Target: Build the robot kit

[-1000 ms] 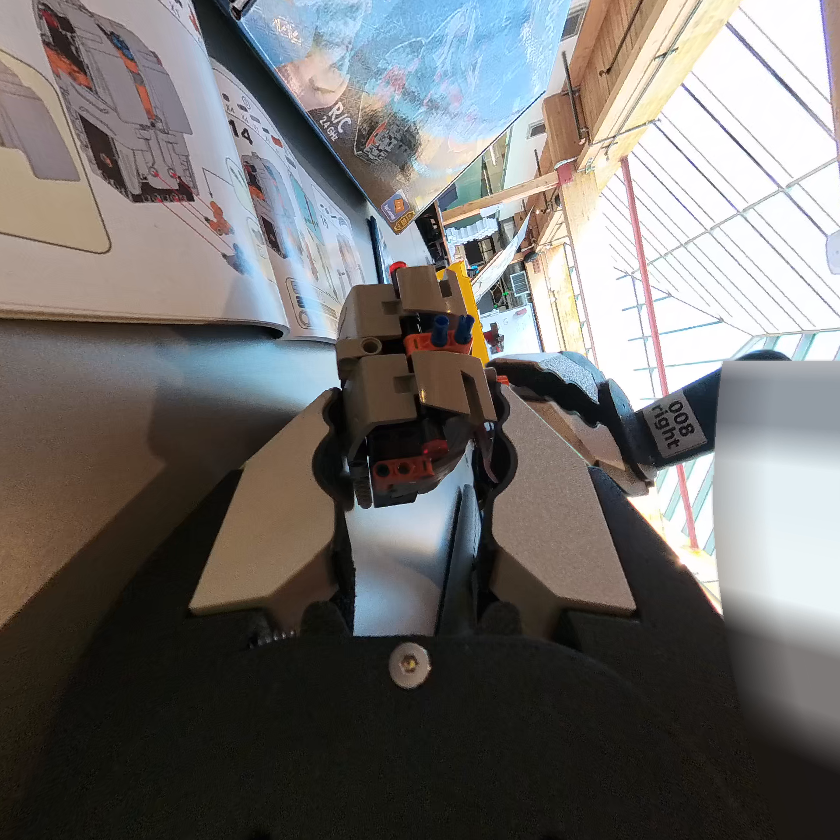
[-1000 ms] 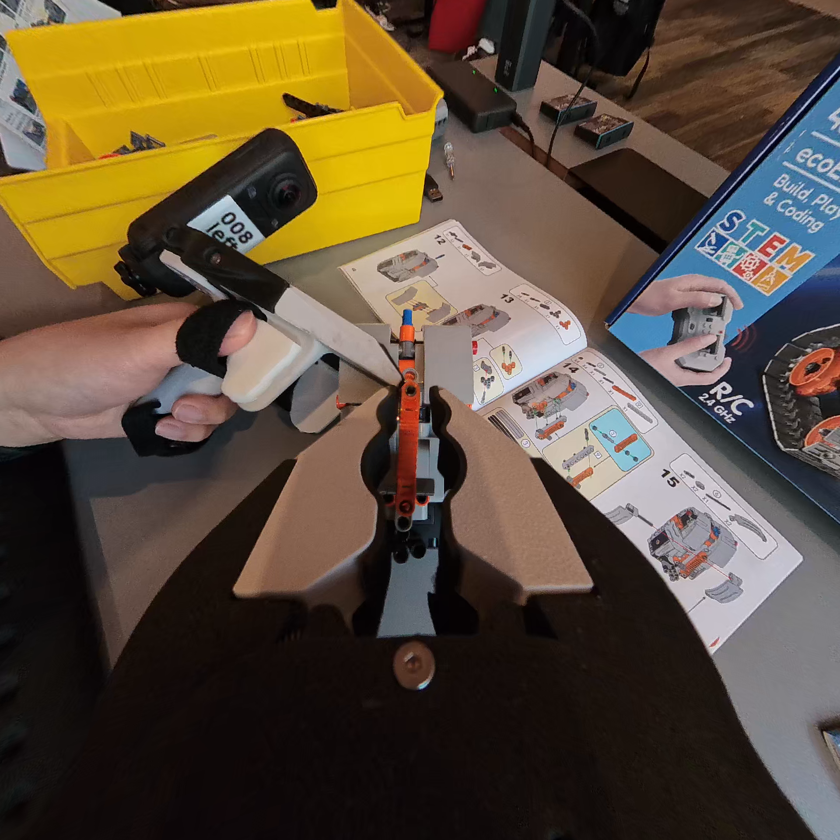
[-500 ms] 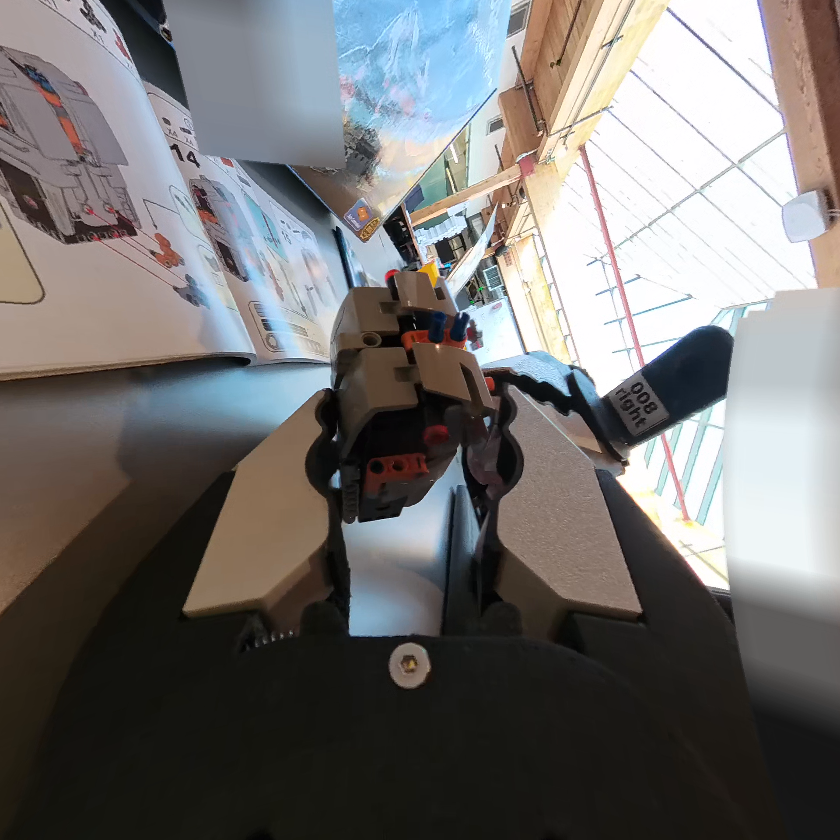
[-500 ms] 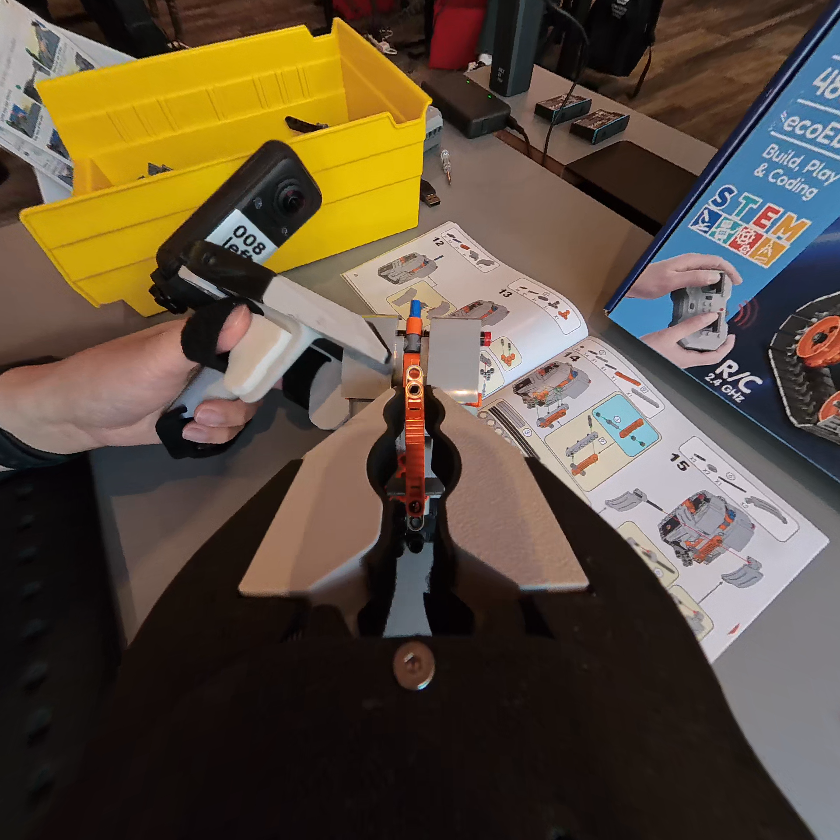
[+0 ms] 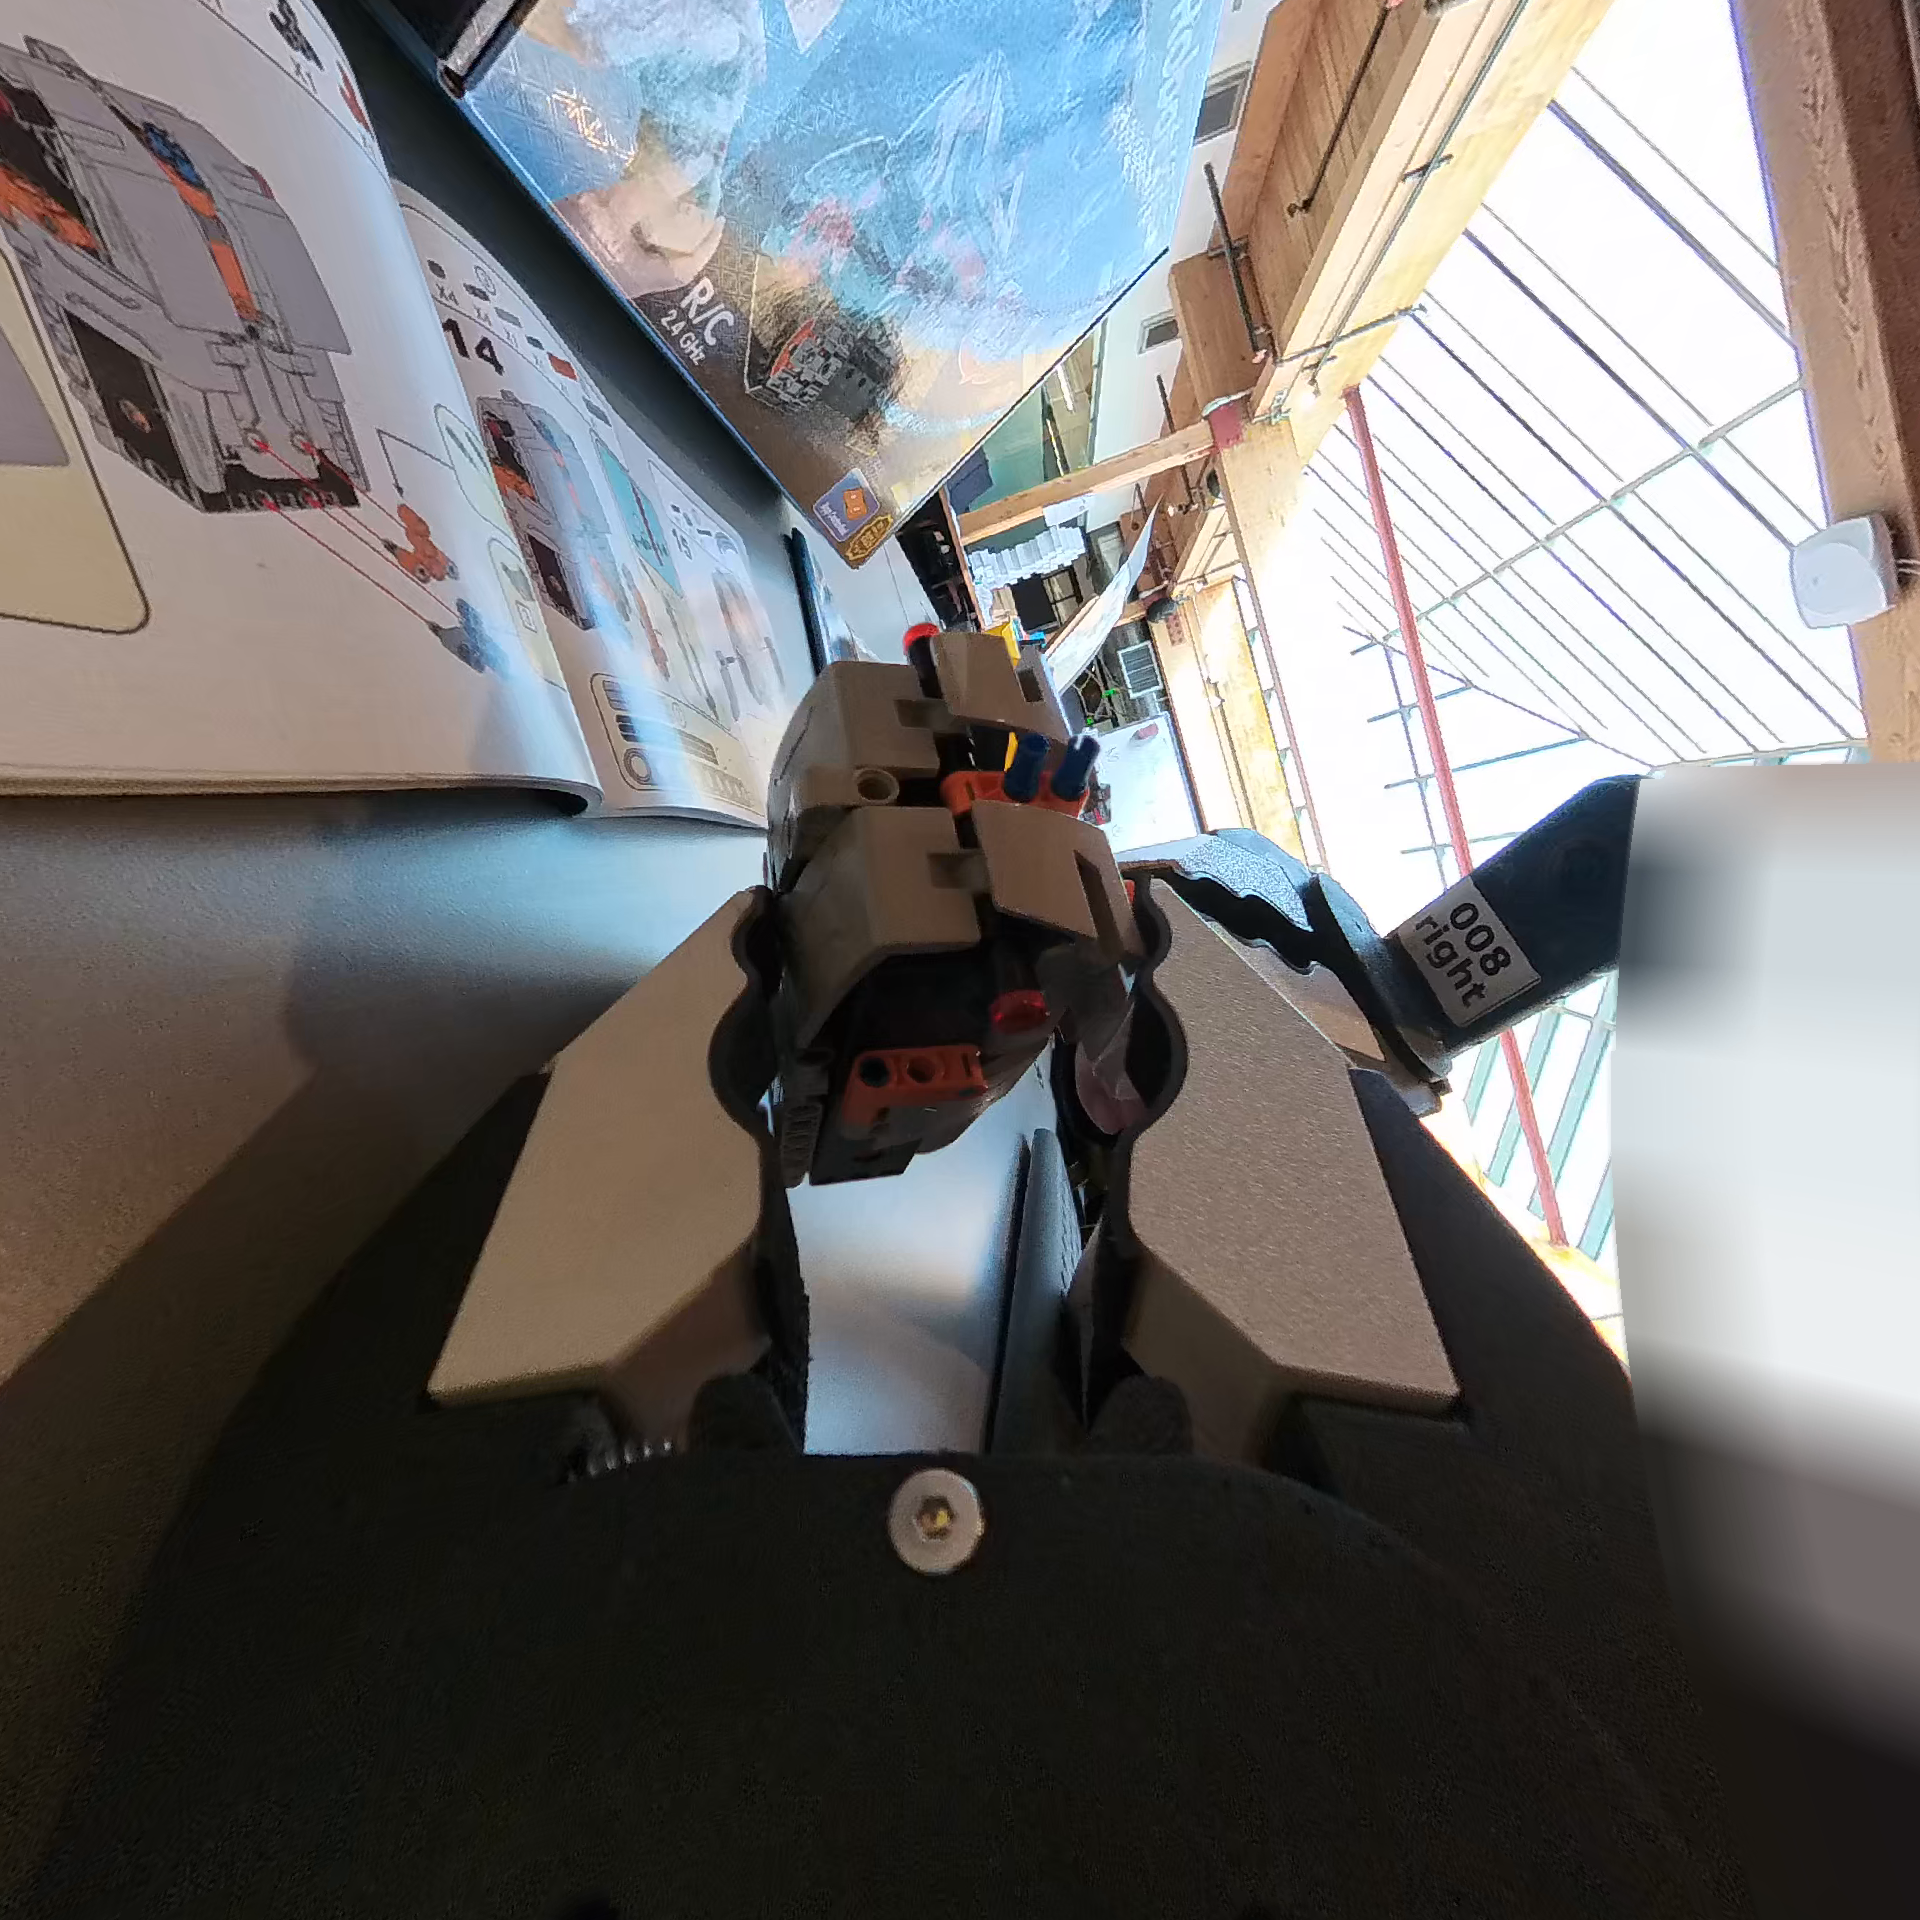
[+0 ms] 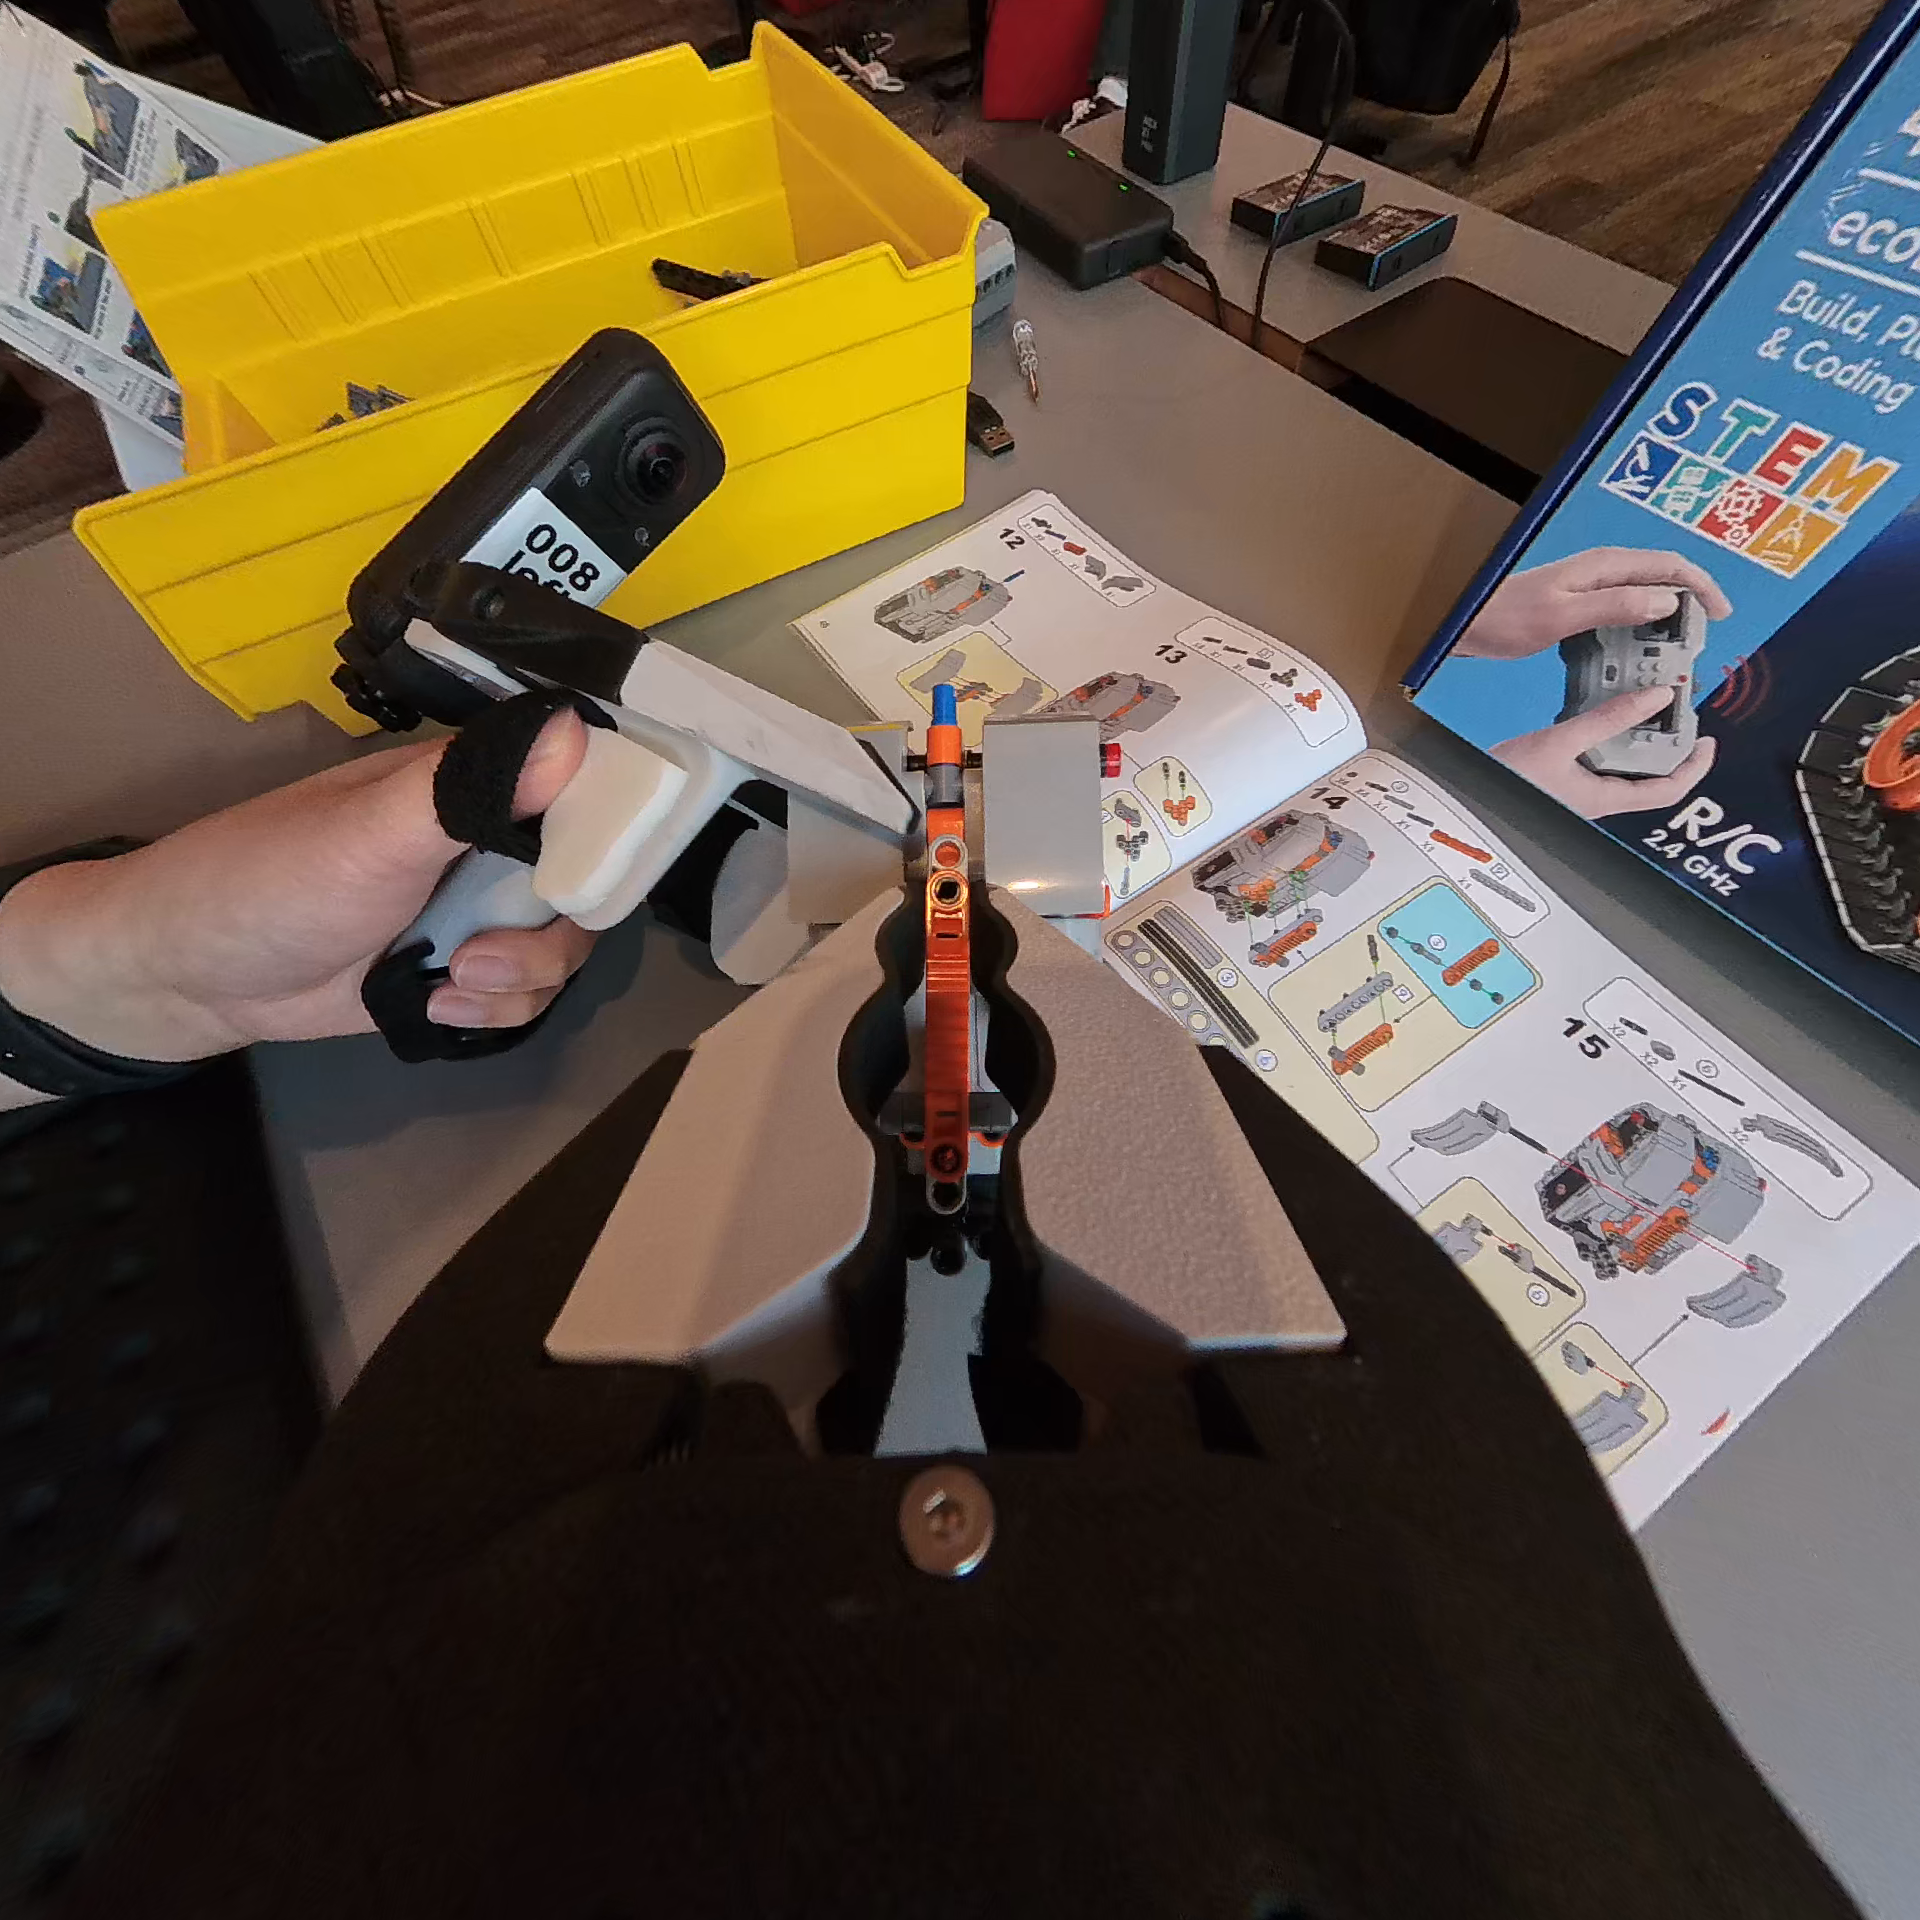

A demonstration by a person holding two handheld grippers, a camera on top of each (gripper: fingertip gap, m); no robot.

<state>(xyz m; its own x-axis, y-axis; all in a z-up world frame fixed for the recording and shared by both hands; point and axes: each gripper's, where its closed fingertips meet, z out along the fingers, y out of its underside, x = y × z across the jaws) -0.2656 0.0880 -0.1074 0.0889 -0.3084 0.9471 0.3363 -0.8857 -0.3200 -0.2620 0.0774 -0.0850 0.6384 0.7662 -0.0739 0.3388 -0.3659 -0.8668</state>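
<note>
The left gripper (image 5: pixel 951 935) is clamping a grey, black and orange toy-brick vehicle body (image 5: pixel 883 883) between its two pale fingers, which are pressing on the body's flanks in the middle of the left wrist view. Two short blue pins (image 5: pixel 1049 758) are sticking out of the body's far end.

The right gripper (image 6: pixel 951 935) is pinching a narrow orange holed beam (image 6: pixel 948 997) that is running along the gap between its fingers. The jaws are standing nearly together on the beam. The beam is lying against the same brick body, whose flat grey panel (image 6: pixel 1039 810) is showing just beyond the fingertips. The two tools are meeting at the body, and a person's hand (image 6: pixel 208 914) is gripping the left one's handle at centre left of the right wrist view.

Over the last second little is changing: both grips are staying as they were. The left wrist view is swinging a little and coming back, so the held body is only wobbling in place above the grey tabletop (image 6: pixel 1195 436).

Below the body an open white instruction booklet (image 6: pixel 1455 1039) is lying flat. A blue printed cardboard box (image 6: pixel 1714 520) is standing at the right edge of the frame. A yellow plastic bin (image 6: pixel 520 260) with a few dark parts inside is sitting in the upper left, and a black power brick (image 6: pixel 1070 213) is lying behind it, near the top centre.
</note>
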